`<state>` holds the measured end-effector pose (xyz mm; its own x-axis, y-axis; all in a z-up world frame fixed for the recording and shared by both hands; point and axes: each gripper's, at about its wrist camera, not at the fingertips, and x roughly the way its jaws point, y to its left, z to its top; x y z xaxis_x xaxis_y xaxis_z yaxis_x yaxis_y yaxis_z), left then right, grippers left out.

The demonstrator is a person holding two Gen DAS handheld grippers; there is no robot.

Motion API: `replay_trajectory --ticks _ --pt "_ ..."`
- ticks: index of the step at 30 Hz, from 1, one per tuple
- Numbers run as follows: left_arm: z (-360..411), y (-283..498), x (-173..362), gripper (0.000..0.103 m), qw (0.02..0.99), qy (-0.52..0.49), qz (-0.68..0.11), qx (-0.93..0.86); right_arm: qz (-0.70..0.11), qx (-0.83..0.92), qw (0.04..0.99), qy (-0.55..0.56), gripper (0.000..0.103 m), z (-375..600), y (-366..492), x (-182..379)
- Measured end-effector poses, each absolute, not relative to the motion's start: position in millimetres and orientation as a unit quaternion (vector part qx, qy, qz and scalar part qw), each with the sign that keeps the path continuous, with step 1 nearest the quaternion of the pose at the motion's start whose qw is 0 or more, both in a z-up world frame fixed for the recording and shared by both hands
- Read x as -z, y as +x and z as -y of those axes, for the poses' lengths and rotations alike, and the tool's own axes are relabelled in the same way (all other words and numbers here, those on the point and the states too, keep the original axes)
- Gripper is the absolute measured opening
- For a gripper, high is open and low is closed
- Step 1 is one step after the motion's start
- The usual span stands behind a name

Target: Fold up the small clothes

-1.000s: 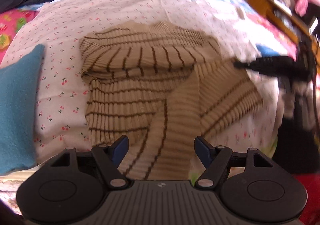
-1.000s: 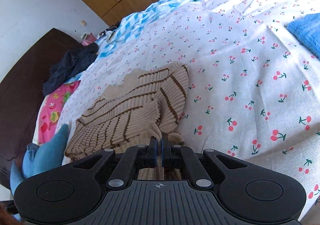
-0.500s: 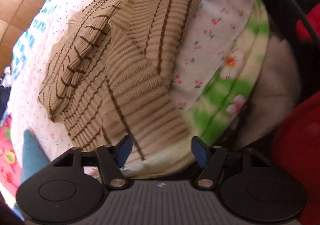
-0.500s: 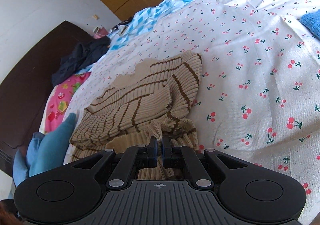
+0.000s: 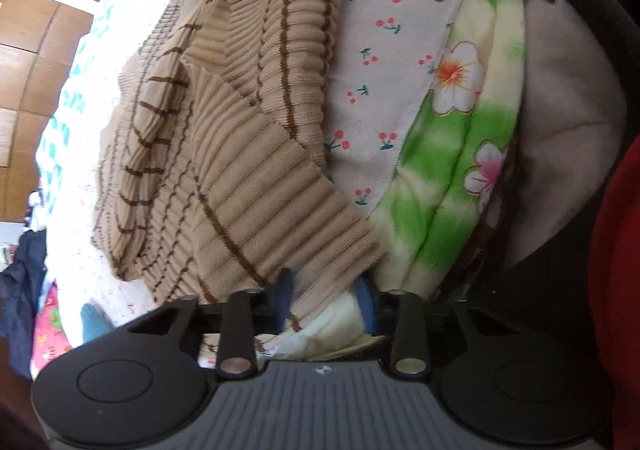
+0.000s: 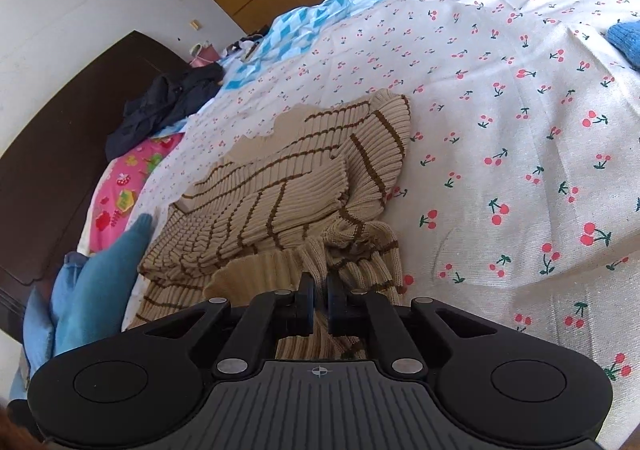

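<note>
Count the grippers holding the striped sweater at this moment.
2. The left tool, whose jaws have just been closing, pinches the striped sweater at its hem by the bed edge; the right tool is shut on a bunched corner.

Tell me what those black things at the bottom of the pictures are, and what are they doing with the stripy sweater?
They are two grabbing tools, each with two fingers, and a person holds one in each hand. Each tool carries a small camera looking along its fingers, so one picture comes from the left tool and one from the right.

A beige sweater with brown stripes lies on a bed covered by a white sheet with little cherries. A blue soft toy lies beside it, and dark clothes are piled further back.

The right gripper is pinching a bunched part of the sweater. The left gripper is at the bed's edge, above a green flowery blanket. Its fingers have just been closing, and the sweater's hem now sits between them.
</note>
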<state>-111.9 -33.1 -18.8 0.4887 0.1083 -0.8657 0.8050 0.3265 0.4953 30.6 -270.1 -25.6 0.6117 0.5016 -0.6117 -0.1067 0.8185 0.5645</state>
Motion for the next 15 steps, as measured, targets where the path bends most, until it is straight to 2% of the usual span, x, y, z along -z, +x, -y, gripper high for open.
replay_trajectory --ticks 2,6,15 --pt "34 -110 15 0.017 0.702 0.513 -0.435 0.235 -0.404 -0.177 0.863 0.248 0.007 271 31 26" --pt "28 -97 -13 0.016 0.765 0.439 -0.429 0.193 -0.397 -0.178 0.863 0.259 0.007 275 30 24" --pt "-27 -45 -87 0.015 0.891 0.19 -0.4 0.099 -0.333 -0.171 0.884 0.279 0.005 287 18 -9"
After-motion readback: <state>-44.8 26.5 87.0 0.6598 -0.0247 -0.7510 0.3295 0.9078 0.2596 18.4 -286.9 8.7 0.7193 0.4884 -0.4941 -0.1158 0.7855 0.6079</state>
